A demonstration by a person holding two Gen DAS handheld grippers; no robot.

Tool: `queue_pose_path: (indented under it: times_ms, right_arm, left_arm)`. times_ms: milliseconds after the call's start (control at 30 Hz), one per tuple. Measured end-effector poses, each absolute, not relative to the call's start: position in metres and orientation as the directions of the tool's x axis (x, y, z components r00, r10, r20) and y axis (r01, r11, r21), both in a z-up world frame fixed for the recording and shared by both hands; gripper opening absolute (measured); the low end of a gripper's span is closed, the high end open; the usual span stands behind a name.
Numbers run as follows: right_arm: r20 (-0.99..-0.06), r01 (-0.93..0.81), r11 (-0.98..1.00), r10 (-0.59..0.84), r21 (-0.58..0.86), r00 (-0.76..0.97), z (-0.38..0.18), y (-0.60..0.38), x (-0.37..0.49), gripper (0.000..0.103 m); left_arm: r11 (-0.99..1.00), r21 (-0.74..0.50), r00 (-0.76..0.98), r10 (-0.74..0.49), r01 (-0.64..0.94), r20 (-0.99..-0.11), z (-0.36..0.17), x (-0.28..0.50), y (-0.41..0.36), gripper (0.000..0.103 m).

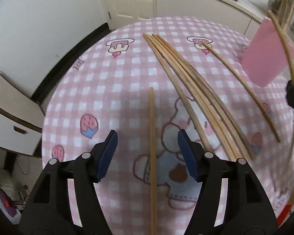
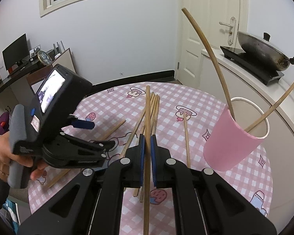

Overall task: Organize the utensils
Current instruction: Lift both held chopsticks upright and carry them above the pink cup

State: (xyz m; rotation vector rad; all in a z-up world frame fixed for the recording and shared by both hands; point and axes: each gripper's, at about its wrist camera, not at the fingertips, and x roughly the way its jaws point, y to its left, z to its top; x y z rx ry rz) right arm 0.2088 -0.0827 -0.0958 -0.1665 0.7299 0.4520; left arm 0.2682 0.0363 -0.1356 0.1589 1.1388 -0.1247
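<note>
A: Soft pink checked cloth on the surface (image 1: 111,90), a smooth pink cup (image 2: 233,139) with two thin chopsticks (image 2: 211,54) leaning out.

B: Right tongs (image 2: 147,146) clenched on one wooden chopstick (image 2: 147,117) pointing away; left tongs (image 1: 147,152) released, straddling a loose chopstick (image 1: 152,137) lying lengthwise.

The table (image 2: 188,96) has a pink and white checked cloth with cartoon cakes and strawberries on it. Behind the table is a white door (image 2: 192,45) with a metal handle. To the right of the table, a dark wok (image 2: 264,52) sits on a flat black cooker (image 2: 250,62). Far to the left of the table, a black screen (image 2: 14,51) and a small round clock (image 2: 44,57) stand on a dark desk.
</note>
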Motion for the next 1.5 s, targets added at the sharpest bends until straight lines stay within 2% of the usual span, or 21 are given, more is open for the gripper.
queue_pose_path:
  times_ms: [67, 167, 200, 233, 333, 500, 633, 767, 867, 1133, 1200, 1400, 1500]
  right_arm:
    - [-0.676, -0.452, 0.892, 0.34, 0.011, 0.654, -0.096, -0.085, 0.21, 0.005]
    - [-0.675, -0.449, 0.893, 0.338, 0.011, 0.656, -0.094, -0.088, 0.211, 0.005]
    - [-0.674, -0.448, 0.894, 0.338, 0.011, 0.657, -0.093, -0.089, 0.21, 0.005]
    - [-0.672, -0.447, 0.895, 0.337, 0.01, 0.66, -0.092, -0.09, 0.21, 0.005]
    - [-0.662, -0.443, 0.896, 0.339, 0.011, 0.669, -0.087, -0.094, 0.207, 0.005]
    - [-0.625, -0.429, 0.903, 0.342, 0.013, 0.701, -0.07, -0.106, 0.199, 0.005]
    - [-0.586, -0.415, 0.91, 0.348, 0.021, 0.732, -0.051, -0.117, 0.192, 0.005]
    - [-0.542, -0.4, 0.916, 0.347, 0.021, 0.765, -0.033, -0.127, 0.183, 0.005]
    - [-0.514, -0.386, 0.922, 0.342, 0.023, 0.787, -0.022, -0.136, 0.179, 0.005]
    - [-0.423, -0.336, 0.941, 0.32, 0.036, 0.848, 0.015, -0.167, 0.174, 0.005]
    - [-0.403, -0.325, 0.945, 0.309, 0.03, 0.861, 0.024, -0.173, 0.172, 0.005]
    - [-0.335, -0.27, 0.963, 0.256, 0.003, 0.907, 0.049, -0.194, 0.167, 0.005]
    - [-0.3, -0.248, 0.969, 0.236, -0.002, 0.924, 0.058, -0.202, 0.17, 0.005]
  left_arm:
    - [0.983, 0.037, 0.407, -0.04, 0.179, -0.912, -0.136, 0.271, 0.038, 0.044]
    - [0.981, 0.034, 0.405, -0.047, 0.191, -0.913, -0.135, 0.275, 0.035, 0.024]
    - [0.979, 0.035, 0.409, -0.051, 0.201, -0.911, -0.135, 0.275, 0.033, 0.007]
    - [0.978, 0.036, 0.412, -0.053, 0.205, -0.91, -0.135, 0.275, 0.032, 0.006]
    - [0.982, 0.007, 0.454, -0.081, 0.188, -0.887, -0.127, 0.275, 0.034, 0.006]
    - [0.98, -0.062, 0.572, -0.161, 0.189, -0.804, -0.081, 0.257, 0.041, 0.006]
    - [0.97, -0.107, 0.685, -0.23, 0.217, -0.691, -0.031, 0.233, 0.041, 0.006]
    - [0.953, -0.178, 0.789, -0.303, 0.245, -0.535, 0.003, 0.211, 0.039, 0.006]
    - [0.943, -0.208, 0.828, -0.329, 0.261, -0.455, 0.013, 0.203, 0.033, 0.006]
    - [0.888, -0.285, 0.842, -0.441, 0.361, -0.31, 0.031, 0.206, -0.009, 0.006]
    - [0.87, -0.298, 0.85, -0.468, 0.394, -0.243, 0.038, 0.205, -0.021, 0.006]
    - [0.873, -0.296, 0.902, -0.426, 0.388, -0.073, 0.059, 0.205, -0.052, 0.006]
    - [0.875, -0.292, 0.912, -0.409, 0.387, -0.016, 0.066, 0.212, -0.068, 0.006]
